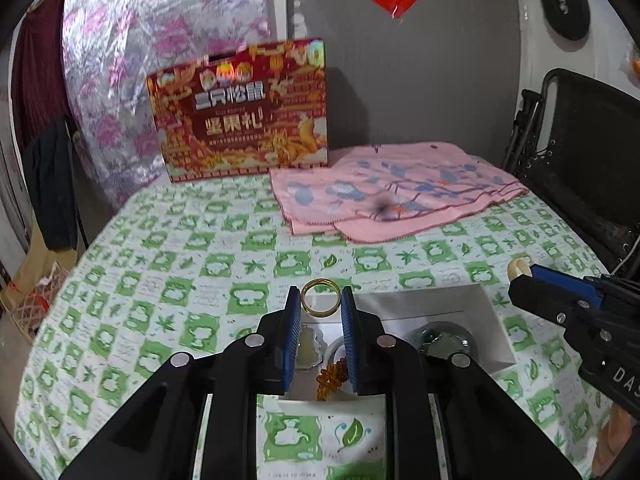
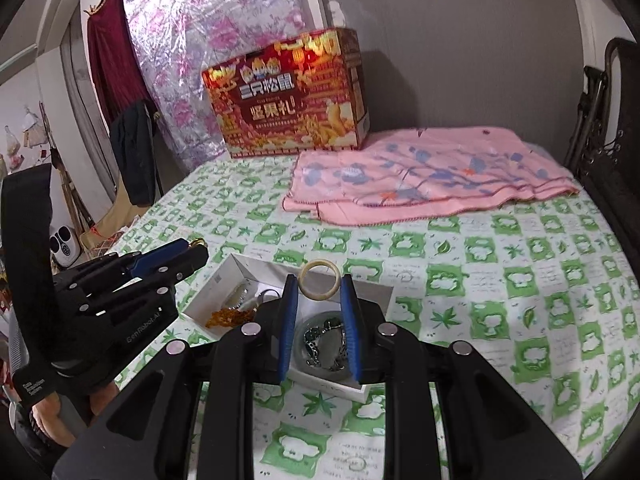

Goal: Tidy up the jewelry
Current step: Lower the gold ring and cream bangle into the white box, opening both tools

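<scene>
**Two rings held up over the white box**

While both grippers are hovering above the bed, I am seeing each one pinching a ring at its fingertips. My left gripper [image 1: 320, 300] is clamping a gold ring [image 1: 320, 297] between its blue pads, the ring standing upright and facing the camera. My right gripper [image 2: 319, 286] is clamping a cream-coloured ring [image 2: 319, 281] the same way, upright between its two pads.

Below both of them a shallow white box [image 2: 256, 270] is lying open on the green-and-white checked bedsheet [image 2: 500, 280]. Inside it, on the left side as the right wrist camera is showing it, a string of amber beads [image 2: 228, 317] is lying near a pale pendant [image 1: 305, 346]; on the right side a silvery chain [image 2: 324, 340] is sitting in a round dish. I cannot tell whether a divider is separating the two sides.

From the left wrist view, the right gripper is reaching in from the right edge with its cream ring at the tip. Further back, a folded pink cloth [image 1: 400, 192] is lying on the sheet, and a red gift box [image 1: 244, 112] is standing just beside it against the grey wall.
</scene>
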{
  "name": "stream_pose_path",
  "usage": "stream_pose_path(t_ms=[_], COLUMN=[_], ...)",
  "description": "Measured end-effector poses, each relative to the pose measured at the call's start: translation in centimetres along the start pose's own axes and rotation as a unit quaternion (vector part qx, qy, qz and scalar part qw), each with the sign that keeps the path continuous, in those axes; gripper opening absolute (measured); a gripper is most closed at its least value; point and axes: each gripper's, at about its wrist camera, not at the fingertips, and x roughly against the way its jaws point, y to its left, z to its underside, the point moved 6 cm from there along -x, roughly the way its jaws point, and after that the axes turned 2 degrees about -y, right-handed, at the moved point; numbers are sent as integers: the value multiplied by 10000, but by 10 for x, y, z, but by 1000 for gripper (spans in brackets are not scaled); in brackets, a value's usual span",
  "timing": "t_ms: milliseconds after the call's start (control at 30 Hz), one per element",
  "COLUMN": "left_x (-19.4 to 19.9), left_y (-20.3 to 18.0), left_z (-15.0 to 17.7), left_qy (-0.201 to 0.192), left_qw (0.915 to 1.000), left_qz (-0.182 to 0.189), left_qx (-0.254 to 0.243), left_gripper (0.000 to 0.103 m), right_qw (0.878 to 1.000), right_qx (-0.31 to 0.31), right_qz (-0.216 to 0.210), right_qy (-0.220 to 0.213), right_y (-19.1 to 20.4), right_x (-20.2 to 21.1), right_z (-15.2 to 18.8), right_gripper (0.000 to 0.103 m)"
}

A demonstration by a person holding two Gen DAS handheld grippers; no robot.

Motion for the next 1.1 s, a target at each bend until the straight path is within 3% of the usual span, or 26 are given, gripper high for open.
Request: stream_pose_path(t_ms=[233, 733, 833, 900, 1100], left_x=[-36, -49, -50, -48, -46], left_y=[4, 2, -1, -3, -4], left_z=[23, 33, 33, 33, 33], left_qy=[475, 654, 655, 597, 593], left_qw=[9988, 9978, 9978, 9981, 9981], left_qz=[87, 56, 60, -12, 14], left_qx=[44, -22, -73, -137, -143], left_gripper=[21, 21, 30, 47, 52], right_qw=[9989, 9973, 9969, 9966, 9969], right_qx=[51, 226, 241, 225, 233], right_qz=[82, 146, 213, 217, 262], right_qy=[455, 679, 722, 759, 710], right_y=[-6, -3, -4, -6, -7], right_x=[-37, -58, -61, -63, -61], right_z=[23, 36, 38, 39, 38], right_gripper=[21, 21, 22, 22, 21])
